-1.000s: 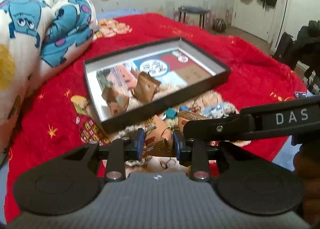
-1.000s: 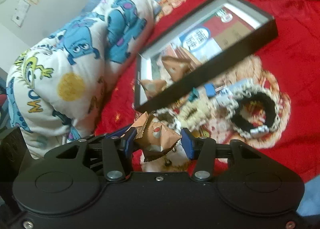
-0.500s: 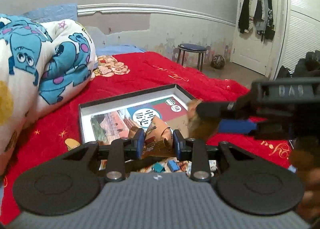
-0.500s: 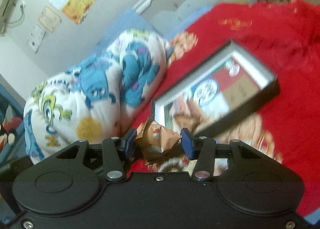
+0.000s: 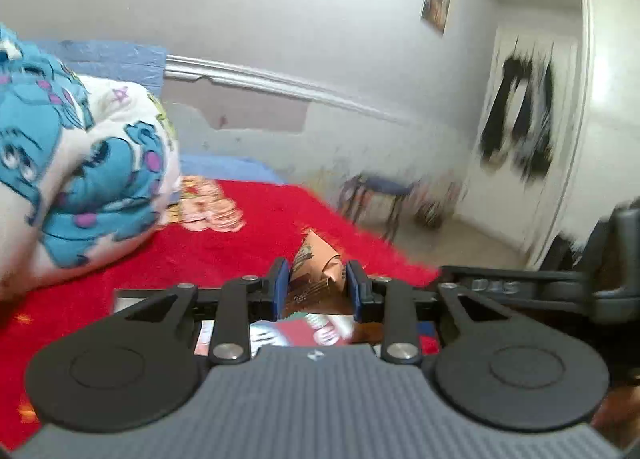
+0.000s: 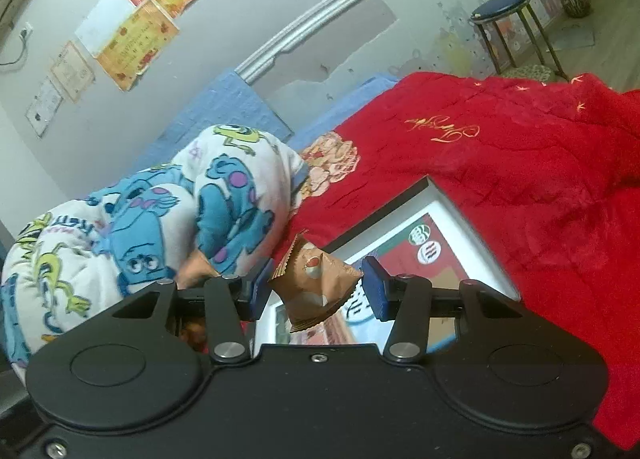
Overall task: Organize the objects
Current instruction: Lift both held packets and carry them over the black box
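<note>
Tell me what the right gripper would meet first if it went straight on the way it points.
Probably the red blanket just past the box's far rim; the right gripper, shut on a brown snack packet, looks raised above the box, though depth is unclear.

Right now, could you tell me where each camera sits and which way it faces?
Left wrist: on the left gripper, facing across the red blanket toward wall and door; its fingers pinch a packet; the right gripper shows alongside.
Right wrist: on the right gripper, facing the box and quilt; its fingers pinch a packet.
Shared: blanket, quilt, stool.
</note>
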`<state>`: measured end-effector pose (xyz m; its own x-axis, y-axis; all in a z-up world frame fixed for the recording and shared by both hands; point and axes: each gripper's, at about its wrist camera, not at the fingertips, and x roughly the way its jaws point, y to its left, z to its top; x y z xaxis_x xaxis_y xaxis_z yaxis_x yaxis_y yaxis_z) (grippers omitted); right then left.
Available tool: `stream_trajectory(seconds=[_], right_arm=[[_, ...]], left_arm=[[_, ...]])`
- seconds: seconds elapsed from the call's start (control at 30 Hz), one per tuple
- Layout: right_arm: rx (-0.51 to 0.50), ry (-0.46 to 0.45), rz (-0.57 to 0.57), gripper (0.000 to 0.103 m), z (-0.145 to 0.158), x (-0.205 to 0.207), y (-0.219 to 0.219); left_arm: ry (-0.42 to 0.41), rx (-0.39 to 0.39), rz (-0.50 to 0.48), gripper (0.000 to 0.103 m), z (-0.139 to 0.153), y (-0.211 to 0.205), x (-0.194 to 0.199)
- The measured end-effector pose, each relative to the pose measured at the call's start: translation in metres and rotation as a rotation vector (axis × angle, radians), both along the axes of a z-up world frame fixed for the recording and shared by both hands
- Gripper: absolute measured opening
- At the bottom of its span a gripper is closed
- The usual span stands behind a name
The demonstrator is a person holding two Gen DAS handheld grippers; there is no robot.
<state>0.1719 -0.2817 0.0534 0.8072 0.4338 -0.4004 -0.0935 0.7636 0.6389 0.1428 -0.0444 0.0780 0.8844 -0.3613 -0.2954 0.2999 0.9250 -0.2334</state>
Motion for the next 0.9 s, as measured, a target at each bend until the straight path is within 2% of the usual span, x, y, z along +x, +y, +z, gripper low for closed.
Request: stream_trajectory(seconds=[0.07, 0.17, 0.3, 0.43, 0.6, 0.7, 0.9], right_arm=[[-0.002, 0.013, 0.002, 0.047, -0.007, 0.014, -0.001], [-0.014, 0.022, 0.020, 0.047, -0.021, 0.023, -0.003], [-0.003, 0.064, 0.055, 0.047, -0.051, 0.036, -0.007], [-0.005, 0.106, 0.055, 0.047, -0.076, 0.051, -0.006], [0.017, 0.187, 0.062, 0.047, -0.098, 0.059, -0.004], [-0.033, 0.212, 0.048, 0.047, -0.100, 0.056, 0.001], [-0.056, 0.222, 0.052, 0.047, -0.098, 0.047, 0.008]], left_arm=[[0.024, -0.017, -0.009, 0.035, -0.010, 0.002, 0.008], [0.072, 0.014, -0.019, 0.035, -0.033, 0.005, 0.024], [0.181, 0.010, -0.007, 0.035, -0.064, 0.006, 0.051], [0.200, 0.082, -0.019, 0.035, -0.084, -0.007, 0.058], [0.239, 0.101, -0.066, 0.036, -0.097, -0.020, 0.051], [0.227, 0.166, -0.050, 0.036, -0.098, -0.026, 0.047], [0.254, 0.185, -0.025, 0.036, -0.099, -0.023, 0.044]])
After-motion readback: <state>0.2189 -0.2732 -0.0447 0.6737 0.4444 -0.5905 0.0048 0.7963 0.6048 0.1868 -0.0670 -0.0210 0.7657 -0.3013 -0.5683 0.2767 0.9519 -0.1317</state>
